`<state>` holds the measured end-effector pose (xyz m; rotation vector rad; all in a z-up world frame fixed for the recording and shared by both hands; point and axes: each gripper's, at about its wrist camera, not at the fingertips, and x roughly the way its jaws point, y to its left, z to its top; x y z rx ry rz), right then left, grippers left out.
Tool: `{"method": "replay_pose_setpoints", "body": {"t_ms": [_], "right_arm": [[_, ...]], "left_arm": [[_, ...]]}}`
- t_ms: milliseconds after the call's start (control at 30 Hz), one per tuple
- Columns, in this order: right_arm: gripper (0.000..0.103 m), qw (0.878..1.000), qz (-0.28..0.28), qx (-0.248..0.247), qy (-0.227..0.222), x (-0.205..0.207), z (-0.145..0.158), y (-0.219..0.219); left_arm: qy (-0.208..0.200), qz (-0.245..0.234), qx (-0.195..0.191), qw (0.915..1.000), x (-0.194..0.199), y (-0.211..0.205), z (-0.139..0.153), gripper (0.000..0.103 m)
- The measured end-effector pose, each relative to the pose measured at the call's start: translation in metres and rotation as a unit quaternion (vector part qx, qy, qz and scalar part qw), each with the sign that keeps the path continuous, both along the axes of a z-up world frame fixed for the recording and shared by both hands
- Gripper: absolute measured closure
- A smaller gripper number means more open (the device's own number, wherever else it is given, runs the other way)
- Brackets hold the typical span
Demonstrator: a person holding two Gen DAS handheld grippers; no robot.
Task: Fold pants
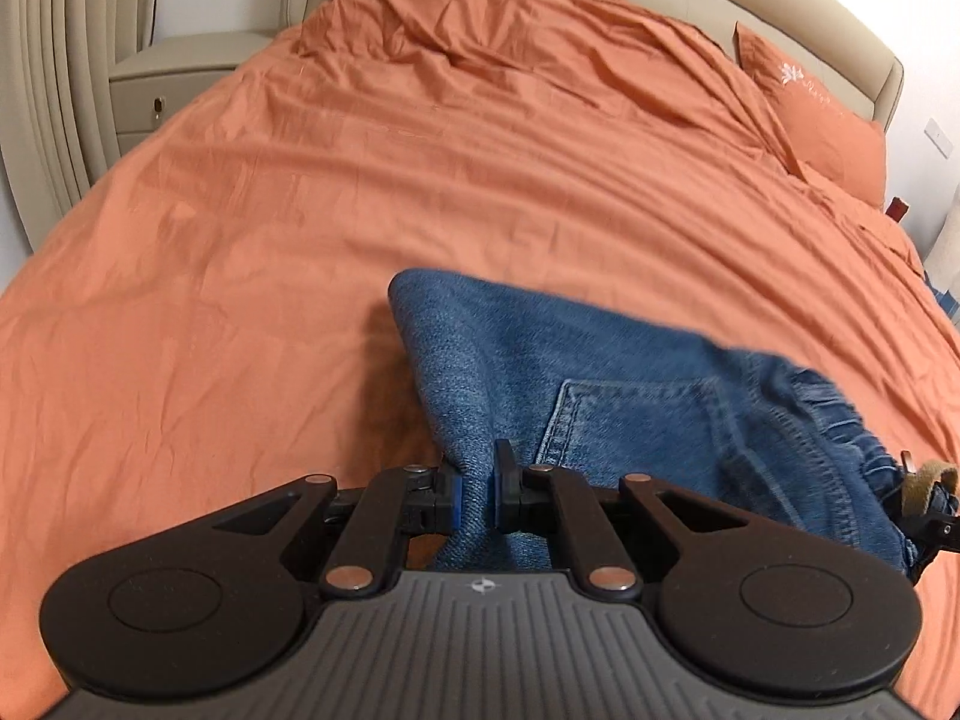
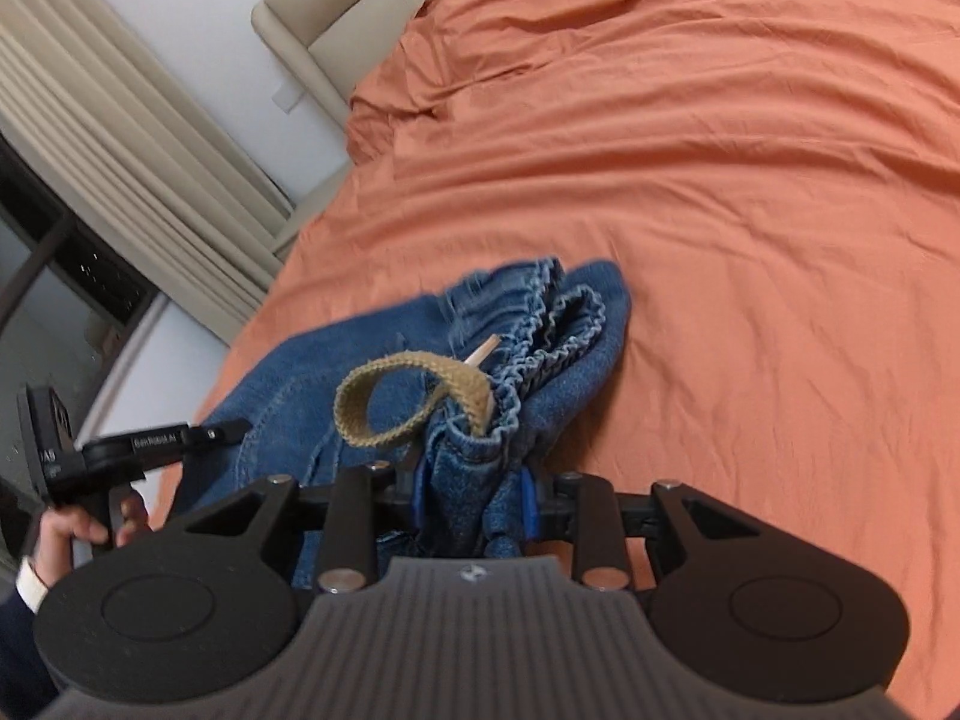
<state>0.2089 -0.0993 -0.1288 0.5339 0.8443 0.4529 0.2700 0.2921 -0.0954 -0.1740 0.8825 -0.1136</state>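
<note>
The jeans (image 1: 600, 408) hang between both tools at lower centre of each view, above the orange bedspread (image 1: 360, 210). The left gripper (image 1: 477, 495) is pinched almost fully closed on a denim fold, and the right gripper (image 2: 474, 504) is clamped partway on the bunched elastic waistband (image 2: 540, 330). The garment's long axis runs across between them, so the laying-down likely depends on both hands.

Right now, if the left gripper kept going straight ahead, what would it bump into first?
Probably the orange bedcover. The left gripper is shut on the jeans, which would go along with it; depth is hard to judge.
</note>
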Motion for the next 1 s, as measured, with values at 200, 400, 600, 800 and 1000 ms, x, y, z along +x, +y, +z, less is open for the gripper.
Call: {"method": "replay_pose_setpoints", "body": {"t_ms": [200,400,600,800,1000], "right_arm": [[0.078,0.999,-0.014,-0.015,0.044,-0.004,-0.041,0.0],[0.075,0.997,-0.023,-0.01,0.07,0.001,-0.058,-0.003],[0.065,0.997,-0.018,-0.048,0.058,-0.003,-0.04,0.0],[0.064,0.992,-0.016,-0.12,-0.024,-0.026,0.004,-0.002],[0.071,0.977,0.019,-0.183,-0.109,-0.038,0.028,0.032]], "left_arm": [[0.02,0.012,-0.017,0.9996,0.0,0.01,-0.028,0.086],[0.031,0.033,0.011,0.9989,-0.005,0.022,-0.02,0.064],[0.063,0.052,0.122,0.9892,-0.043,0.031,-0.001,0.08],[0.01,0.047,0.068,0.9965,-0.096,0.031,0.032,0.08],[-0.023,0.007,0.069,0.9973,-0.115,-0.009,0.035,0.079]]}}
